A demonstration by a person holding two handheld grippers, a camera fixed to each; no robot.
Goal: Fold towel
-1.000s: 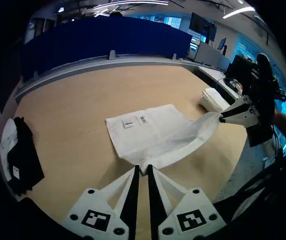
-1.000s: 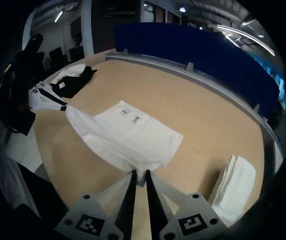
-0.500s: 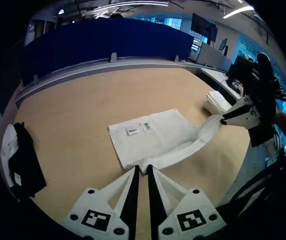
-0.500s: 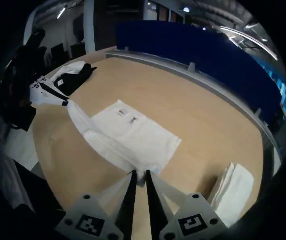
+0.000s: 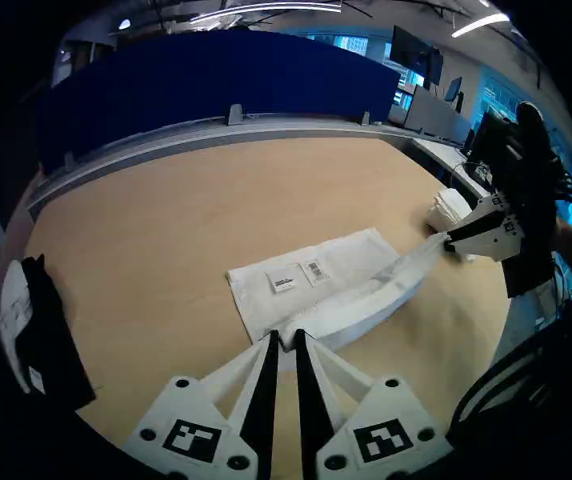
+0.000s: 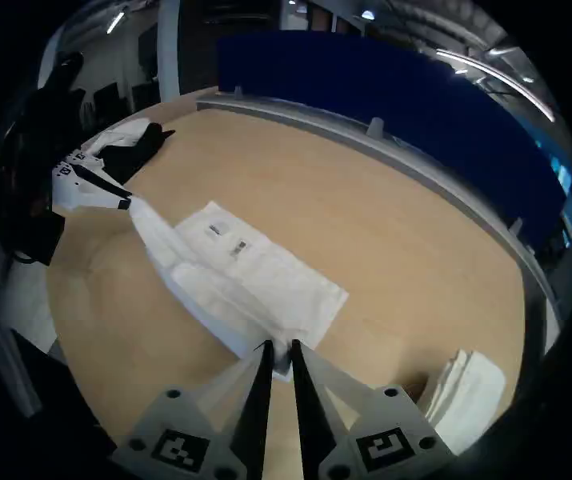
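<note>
The white towel [image 5: 342, 272] is lying near the middle of the wooden desk [image 5: 150, 208]. Its far part is resting flat with two small tags [image 5: 298, 276] facing up, while its near edge is being held off the surface, hanging as a slack band between the two claws. In the left gripper view, the left claw [image 5: 286, 338] is sitting at 6 o'clock with its fingers nearly closed, pinching one corner of the towel between the tips. In the right gripper view, the right claw [image 6: 280, 348] is likewise sitting almost closed at 6 o'clock, gripping the opposite corner, and the other claw is showing at 9 o'clock with the cloth running to its tips. A stack of folded white towels [image 6: 462, 396] is resting at 4 o'clock near the desk edge, and a black garment [image 6: 138, 148] is lying at 10 o'clock, well apart from the towel. A blue partition [image 5: 206, 80] is running along the far edge of the desk at 12 o'clock.
</note>
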